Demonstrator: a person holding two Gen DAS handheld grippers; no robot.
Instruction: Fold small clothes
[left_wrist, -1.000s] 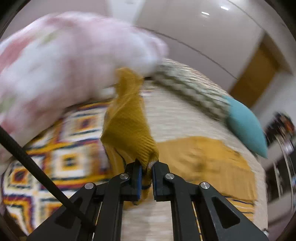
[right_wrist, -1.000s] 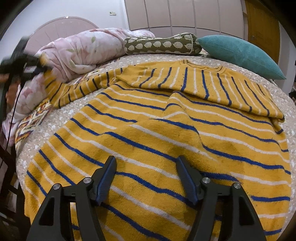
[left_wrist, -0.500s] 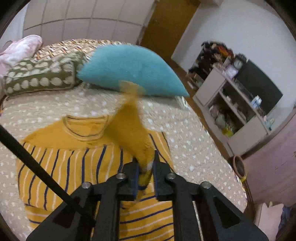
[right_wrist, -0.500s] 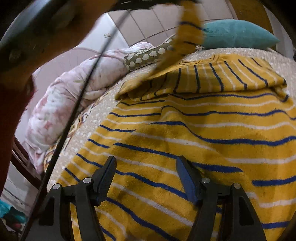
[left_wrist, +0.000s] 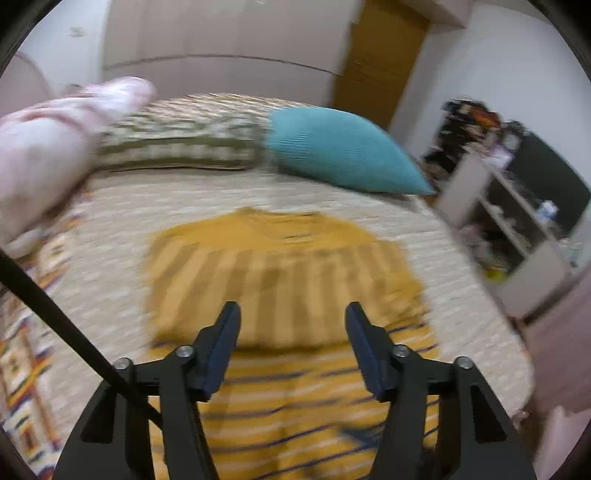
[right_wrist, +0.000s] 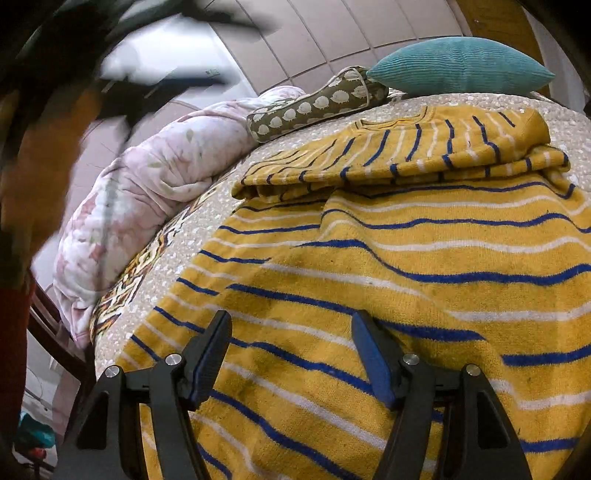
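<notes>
Two grippers, both empty. Your left gripper (left_wrist: 291, 332) has its jaws opening with nothing between them, above the yellow striped sweater (right_wrist: 388, 266). Your right gripper (right_wrist: 291, 347) has its jaws spread wide, hovering close over the sweater's lower body, not pinching it. The sweater lies flat across the middle of the bed (right_wrist: 565, 122), neckline toward the head edge, where the teal pillow (right_wrist: 461, 66) and patterned bolster (right_wrist: 314, 107) sit; the pink duvet (right_wrist: 147, 199) is bunched along the left edge. Both sleeves look folded across the chest in a tidy band, likely to square the body up. Next, I'd guess, the hem goes up toward the collar; the right jaws are already near that end.
</notes>
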